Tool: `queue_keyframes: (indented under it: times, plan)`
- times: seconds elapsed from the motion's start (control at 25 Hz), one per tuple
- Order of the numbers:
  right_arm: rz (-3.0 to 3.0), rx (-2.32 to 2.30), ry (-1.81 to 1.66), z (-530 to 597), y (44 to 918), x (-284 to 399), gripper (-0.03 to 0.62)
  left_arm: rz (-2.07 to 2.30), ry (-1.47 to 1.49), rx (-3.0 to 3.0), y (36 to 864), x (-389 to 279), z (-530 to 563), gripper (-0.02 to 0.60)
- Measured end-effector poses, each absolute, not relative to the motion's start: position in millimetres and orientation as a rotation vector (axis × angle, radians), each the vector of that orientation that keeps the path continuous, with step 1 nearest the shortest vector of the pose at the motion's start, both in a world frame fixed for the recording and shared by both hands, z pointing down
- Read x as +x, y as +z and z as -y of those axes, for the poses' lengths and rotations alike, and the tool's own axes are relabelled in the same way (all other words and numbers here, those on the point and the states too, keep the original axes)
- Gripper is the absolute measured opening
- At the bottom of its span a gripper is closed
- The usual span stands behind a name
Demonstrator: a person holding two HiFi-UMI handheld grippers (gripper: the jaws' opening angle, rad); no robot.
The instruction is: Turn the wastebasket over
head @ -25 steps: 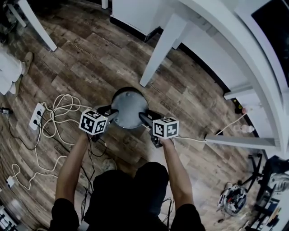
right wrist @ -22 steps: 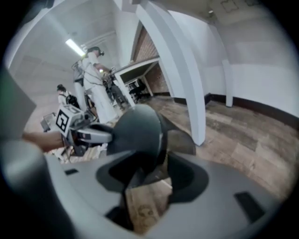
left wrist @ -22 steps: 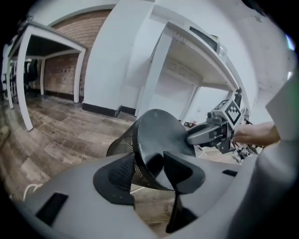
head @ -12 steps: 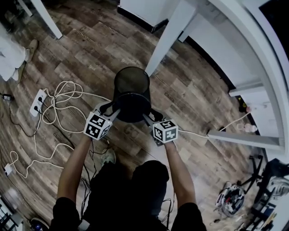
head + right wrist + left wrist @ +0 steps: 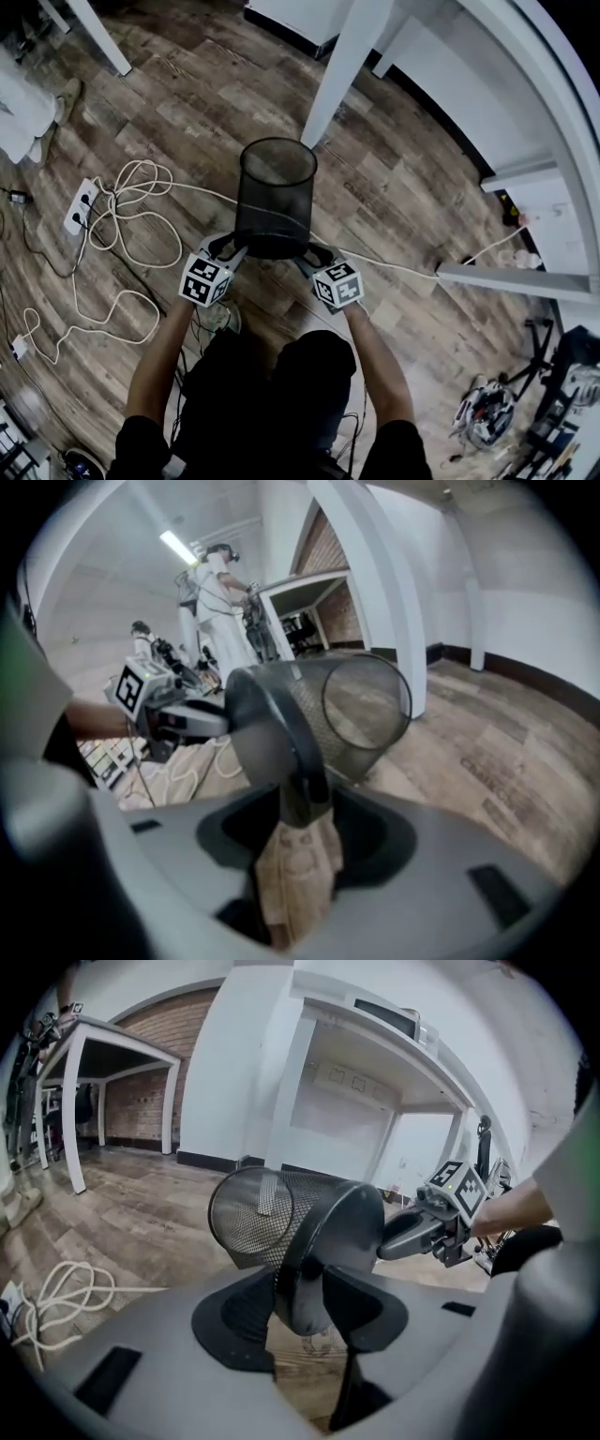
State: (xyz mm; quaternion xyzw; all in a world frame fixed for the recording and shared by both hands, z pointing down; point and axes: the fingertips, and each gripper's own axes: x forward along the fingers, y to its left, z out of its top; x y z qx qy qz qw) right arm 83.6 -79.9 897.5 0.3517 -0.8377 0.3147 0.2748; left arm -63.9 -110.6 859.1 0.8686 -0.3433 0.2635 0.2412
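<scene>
The left gripper (image 5: pixel 223 246) and right gripper (image 5: pixel 312 255) are clenched (jaws just tightened) on the solid round base of the black mesh wastebasket (image 5: pixel 274 197). The wastebasket is held tilted, its mouth towards 12 o'clock. A second ago the base was turned upward.

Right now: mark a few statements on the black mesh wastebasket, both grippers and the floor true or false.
1. Only the left gripper holds the black mesh wastebasket. False: the right gripper is shut on its solid base rim too, and both grippers' jaws have just closed further on it.
2. The wastebasket's open mouth faces away from the person, toward the white table leg. True.
3. The coiled white cable lies on the right gripper's side. False: it lies on the left gripper's side.
4. The wood-plank floor runs under everything. True.
</scene>
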Motion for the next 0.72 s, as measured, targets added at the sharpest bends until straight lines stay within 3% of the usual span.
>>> queue_keyframes:
  times: [0.36,0.72]
  plan:
    - [2.233,0.879,0.818,52.2,936.6,77.2,0.189,0.89,0.764,2.247,929.8,-77.2,58.5,0.178]
    - [2.225,0.832,0.826,41.9,952.9,75.5,0.189,0.856,0.779,2.233,947.2,-78.4,47.2,0.178]
